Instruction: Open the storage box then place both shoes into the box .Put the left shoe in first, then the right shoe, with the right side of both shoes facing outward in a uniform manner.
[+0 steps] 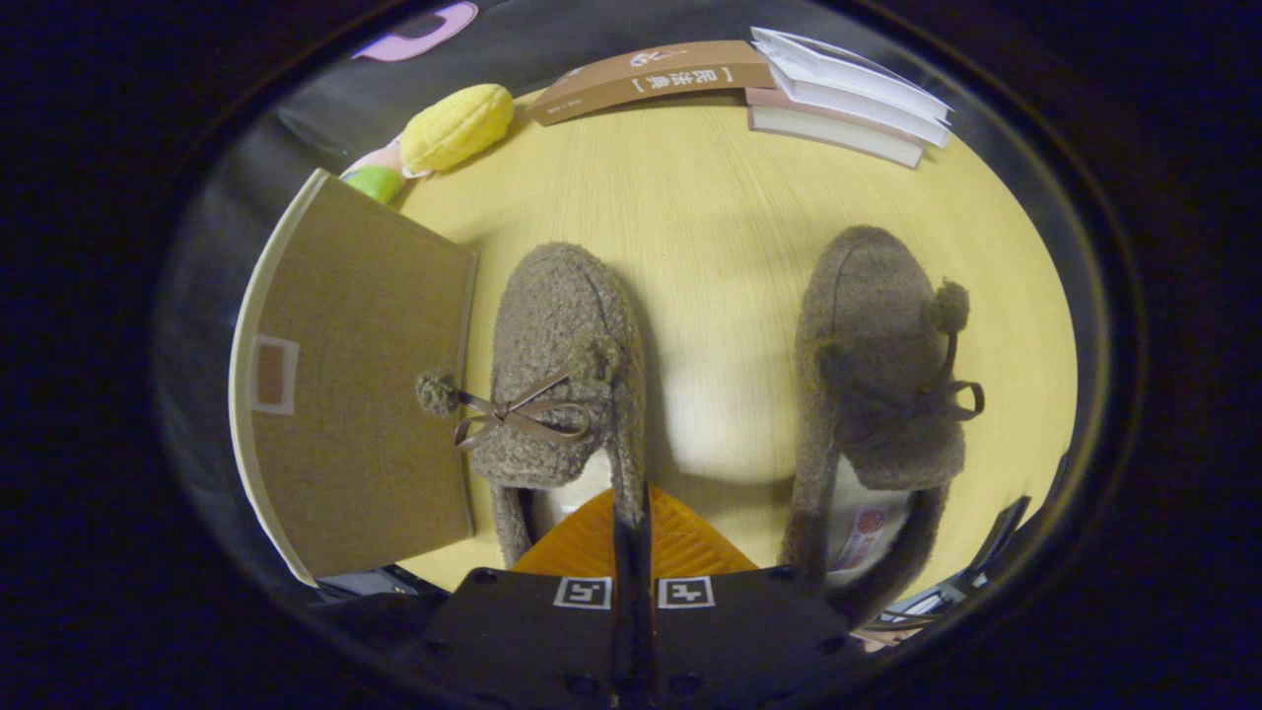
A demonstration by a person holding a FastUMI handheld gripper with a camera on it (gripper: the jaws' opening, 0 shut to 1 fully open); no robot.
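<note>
Currently listed, from lower centre of the frame outward:

Gripper (631,528): two fingers drawn nearly together at lower centre, pinching the fuzzy side wall of the near shoe's rim; their inner faces are ridged in a herringbone pattern.

Left-hand shoe (562,345): centre left; low slipper shape, curly fleece-like brown fabric, rounded toe pointing toward the top of the frame, thin ribbon bow across the vamp with a small pompom at its end, pale lining inside the opening. Its heel-side rim lies between the fingers.

Right-hand shoe (877,355): centre right, well apart from the first, same woolly texture and rounded toe, ribbon and pompom hanging to its outer side, a pale insole with a round printed mark visible in the opening.

Storage box (355,385): left of frame, just beside the left-hand shoe; flat brown cardboard lid, rectangular, pale edges, a small framed label patch on top; lid closed.

Table (710,227): round, smooth yellow wood-grain top bearing all items.

Yellow toy fruit (456,126): upper left, oval, ridged surface, beside a small green ball (375,181).

Books (848,104): upper right, a stack with white page edges; a flat brown booklet (651,79) lies just beside them at upper centre
</note>
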